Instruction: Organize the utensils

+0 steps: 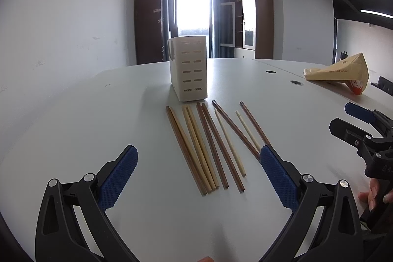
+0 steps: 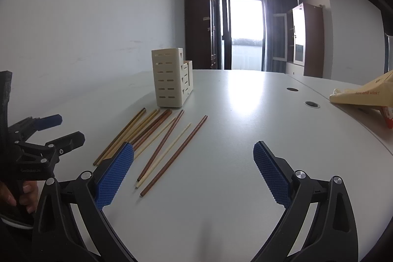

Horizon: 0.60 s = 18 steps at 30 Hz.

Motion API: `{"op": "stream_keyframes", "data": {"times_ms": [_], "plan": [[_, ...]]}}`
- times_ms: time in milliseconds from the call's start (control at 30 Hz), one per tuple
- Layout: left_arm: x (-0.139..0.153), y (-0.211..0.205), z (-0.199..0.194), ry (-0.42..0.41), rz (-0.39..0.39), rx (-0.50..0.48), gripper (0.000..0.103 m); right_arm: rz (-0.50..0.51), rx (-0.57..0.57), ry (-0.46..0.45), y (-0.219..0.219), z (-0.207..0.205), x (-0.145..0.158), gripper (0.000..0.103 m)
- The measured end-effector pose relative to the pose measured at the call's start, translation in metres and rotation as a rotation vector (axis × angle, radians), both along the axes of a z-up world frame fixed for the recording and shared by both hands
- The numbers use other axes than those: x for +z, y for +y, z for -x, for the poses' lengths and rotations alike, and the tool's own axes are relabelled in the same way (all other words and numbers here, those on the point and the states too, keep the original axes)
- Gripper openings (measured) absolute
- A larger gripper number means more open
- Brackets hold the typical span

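Several chopsticks (image 1: pixel 208 146), dark brown, tan and cream, lie side by side on the white table (image 1: pixel 98 119), just in front of a cream slotted utensil holder (image 1: pixel 189 70). My left gripper (image 1: pixel 199 158) is open and empty, its blue pads either side of the chopsticks' near ends, above the table. My right gripper (image 2: pixel 194 154) is open and empty, to the right of the chopsticks (image 2: pixel 157 141), with the holder (image 2: pixel 169 80) beyond. The right gripper also shows at the edge of the left wrist view (image 1: pixel 343 118), and the left gripper shows in the right wrist view (image 2: pixel 65 129).
A tan paper bag (image 1: pixel 341 73) lies on the table at the far right, also in the right wrist view (image 2: pixel 363 92). Two round cable holes (image 1: pixel 296 82) sit in the tabletop. A white wall runs along the left; cabinets and a bright doorway stand behind.
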State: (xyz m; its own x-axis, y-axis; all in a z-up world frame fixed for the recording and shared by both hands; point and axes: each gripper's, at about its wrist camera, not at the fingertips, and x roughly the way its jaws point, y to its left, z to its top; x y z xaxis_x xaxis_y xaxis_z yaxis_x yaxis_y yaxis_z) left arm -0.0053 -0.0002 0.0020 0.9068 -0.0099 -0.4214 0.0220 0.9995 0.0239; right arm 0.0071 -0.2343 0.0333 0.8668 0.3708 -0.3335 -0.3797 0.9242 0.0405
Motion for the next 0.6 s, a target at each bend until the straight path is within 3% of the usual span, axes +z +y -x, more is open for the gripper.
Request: {"op": "stream_keyframes", "data": {"times_ms": [600], "plan": [[-0.0011, -0.0018, -0.0010, -0.003, 0.000, -0.017, 0.097, 0.009, -0.008, -0.009, 0.0016, 0.0021, -0.0013, 0.099]]}}
